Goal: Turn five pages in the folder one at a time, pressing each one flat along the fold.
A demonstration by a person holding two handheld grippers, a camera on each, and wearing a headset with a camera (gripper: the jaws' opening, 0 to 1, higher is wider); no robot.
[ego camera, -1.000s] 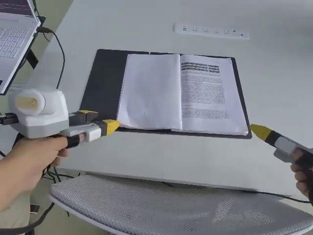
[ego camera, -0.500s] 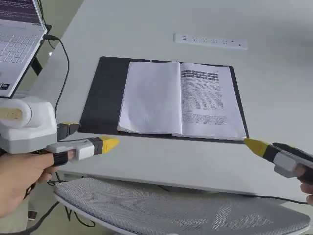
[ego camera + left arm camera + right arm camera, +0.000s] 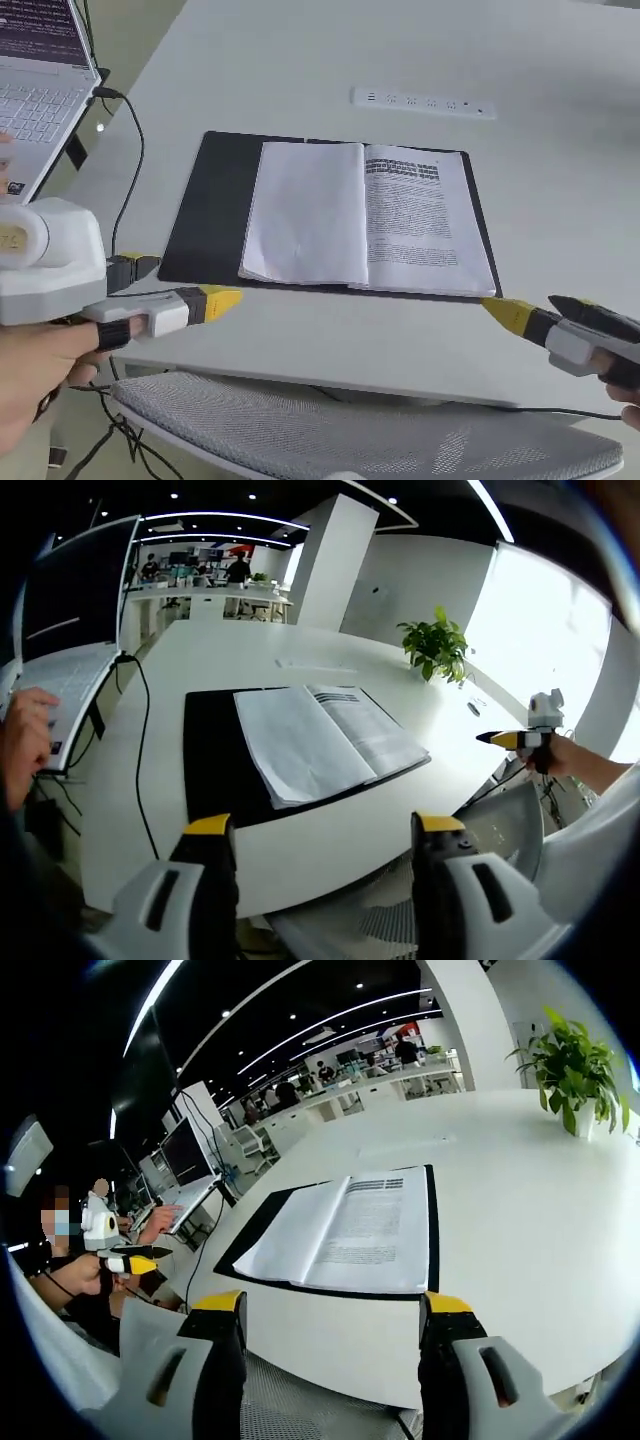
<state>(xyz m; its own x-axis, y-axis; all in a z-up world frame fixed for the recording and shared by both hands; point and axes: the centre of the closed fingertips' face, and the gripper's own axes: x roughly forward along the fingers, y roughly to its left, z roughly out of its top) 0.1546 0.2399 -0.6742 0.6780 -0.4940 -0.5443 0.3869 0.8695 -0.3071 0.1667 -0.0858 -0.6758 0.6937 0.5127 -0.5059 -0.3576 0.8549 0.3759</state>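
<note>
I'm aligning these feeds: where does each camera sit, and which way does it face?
Head view: on the headset, looking down at the open folder; left gripper, right gripper and a hand show.
Left gripper view: on that gripper, facing the folder past its own fingers.
Right gripper view: likewise, from the other side.
All share the folder.
</note>
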